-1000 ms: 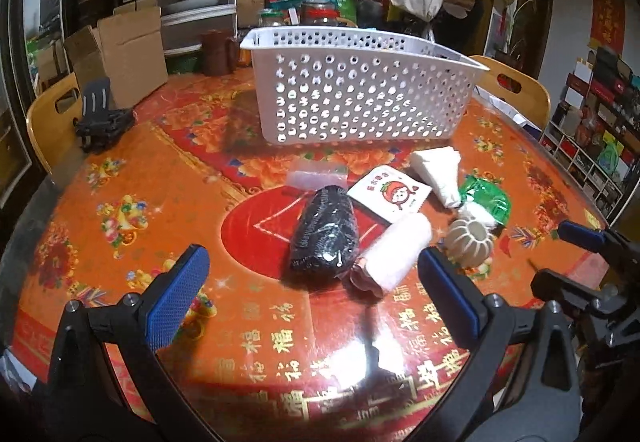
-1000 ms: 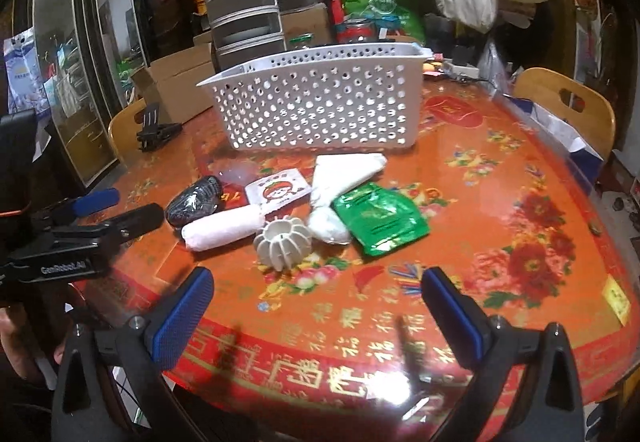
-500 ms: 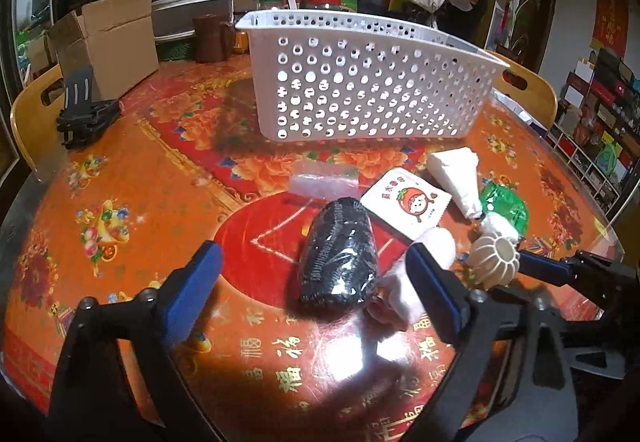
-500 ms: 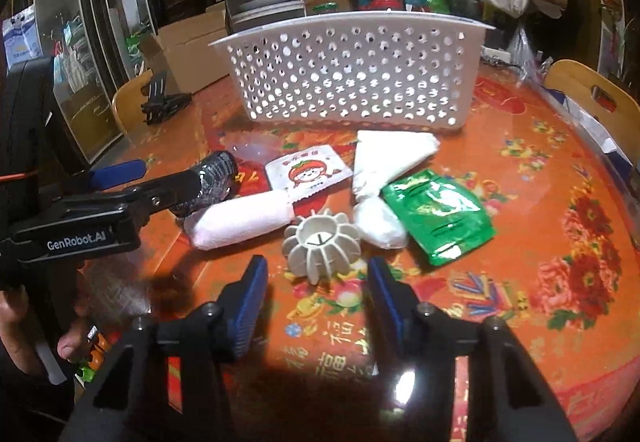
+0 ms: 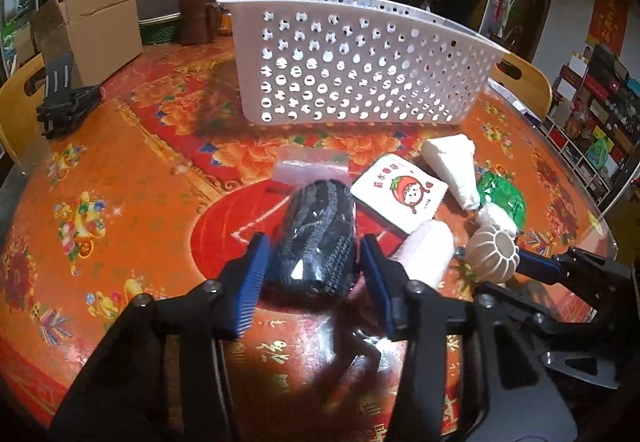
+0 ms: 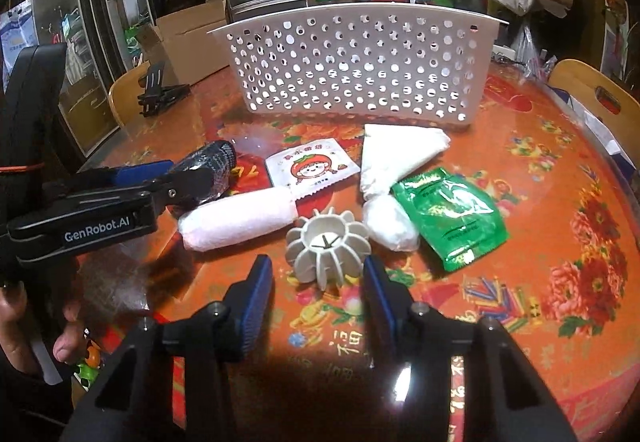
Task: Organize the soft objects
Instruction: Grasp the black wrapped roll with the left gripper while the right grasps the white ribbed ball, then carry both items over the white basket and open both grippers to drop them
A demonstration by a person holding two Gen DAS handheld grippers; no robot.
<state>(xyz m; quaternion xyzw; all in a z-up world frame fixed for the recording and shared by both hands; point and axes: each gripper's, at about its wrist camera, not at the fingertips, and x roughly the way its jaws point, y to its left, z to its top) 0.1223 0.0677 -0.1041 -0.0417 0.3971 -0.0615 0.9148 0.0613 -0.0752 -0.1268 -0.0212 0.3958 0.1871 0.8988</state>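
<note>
Low in the left wrist frame, the left tool [image 5: 312, 274] has its blue pads on either side of the black knitted roll [image 5: 318, 242], seemingly touching it but not plainly clenched; the roll lies on the desk [image 5: 120, 202] with its long axis running away from the camera toward the upper frame. Just right of it a pink rolled towel [image 5: 426, 250] lies slanted, parallel and touching. In the right wrist frame the right tool [image 6: 318, 282] is released, its pads flanking the near edge of the ribbed white ball [image 6: 328, 246], which sits hollow-side up at frame centre. Beyond lie a strawberry-print packet [image 6: 310, 168], a white cone-shaped bag [image 6: 394, 158] and a green pouch [image 6: 448, 216]. Farthest, the perforated white basket [image 6: 360, 66] stands upright across the upper centre.
</note>
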